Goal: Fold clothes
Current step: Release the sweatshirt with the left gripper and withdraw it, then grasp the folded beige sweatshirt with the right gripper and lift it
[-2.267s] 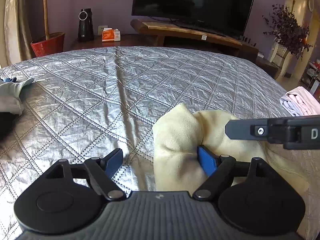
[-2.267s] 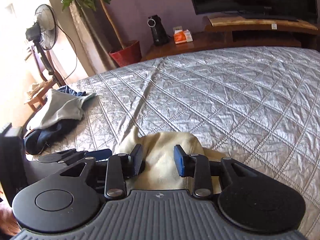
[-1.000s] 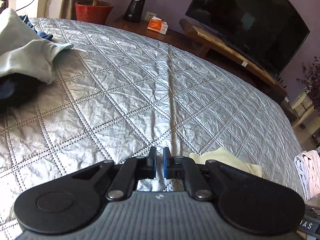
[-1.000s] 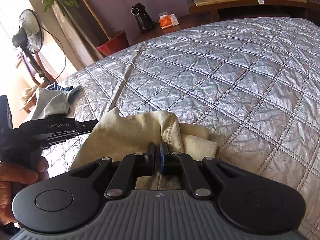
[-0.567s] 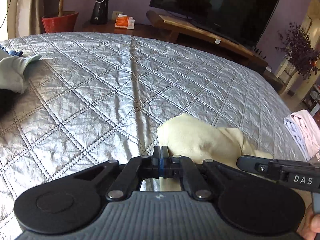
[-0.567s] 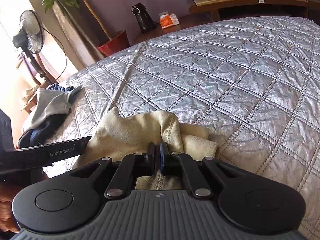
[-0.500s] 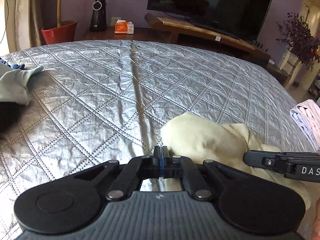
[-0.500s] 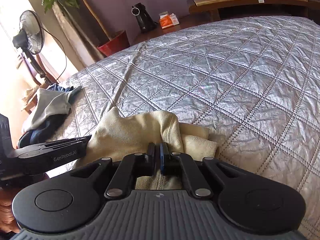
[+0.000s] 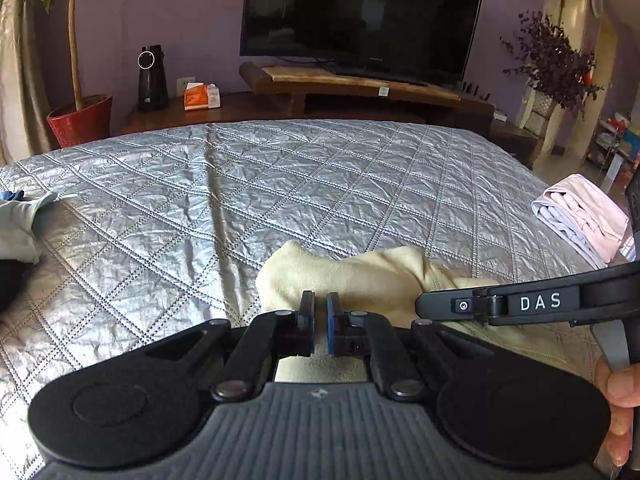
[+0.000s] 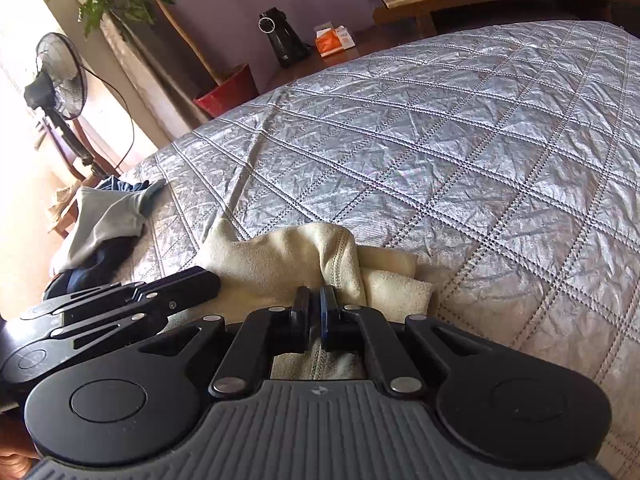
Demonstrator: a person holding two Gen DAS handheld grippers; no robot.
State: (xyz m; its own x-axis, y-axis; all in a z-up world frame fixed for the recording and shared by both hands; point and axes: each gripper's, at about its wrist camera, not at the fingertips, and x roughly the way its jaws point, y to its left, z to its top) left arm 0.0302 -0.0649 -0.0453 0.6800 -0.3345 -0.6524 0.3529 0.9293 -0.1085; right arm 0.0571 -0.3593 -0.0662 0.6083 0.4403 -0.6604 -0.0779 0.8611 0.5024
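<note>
A cream garment [image 9: 360, 272] lies bunched on the silver quilted bed [image 9: 320, 184]. My left gripper [image 9: 320, 312] hangs just over the garment's near left edge. Its jaws are opening, with only a narrow slit between the blue pads and no cloth pinched in them. In the right wrist view the left gripper [image 10: 208, 280] comes in from the left, with its tips at the cloth's edge. My right gripper [image 10: 315, 304] is shut on a raised fold of the cream garment [image 10: 272, 256]. From the left wrist view the right gripper [image 9: 418, 306] reaches in from the right, held by a hand [image 9: 618, 400].
A folded pink and lavender stack [image 9: 580, 220] sits at the bed's right edge. A grey and dark blue clothes pile [image 10: 104, 216] lies at the left edge. Beyond the bed stand a wooden TV bench [image 9: 360, 84], a red plant pot [image 9: 80, 120] and a fan [image 10: 56, 80].
My left gripper has swung right and levelled out, from over bare quilt to the cream garment's edge. Its pads, pressed together half a second ago, show a slit. The right gripper kept still.
</note>
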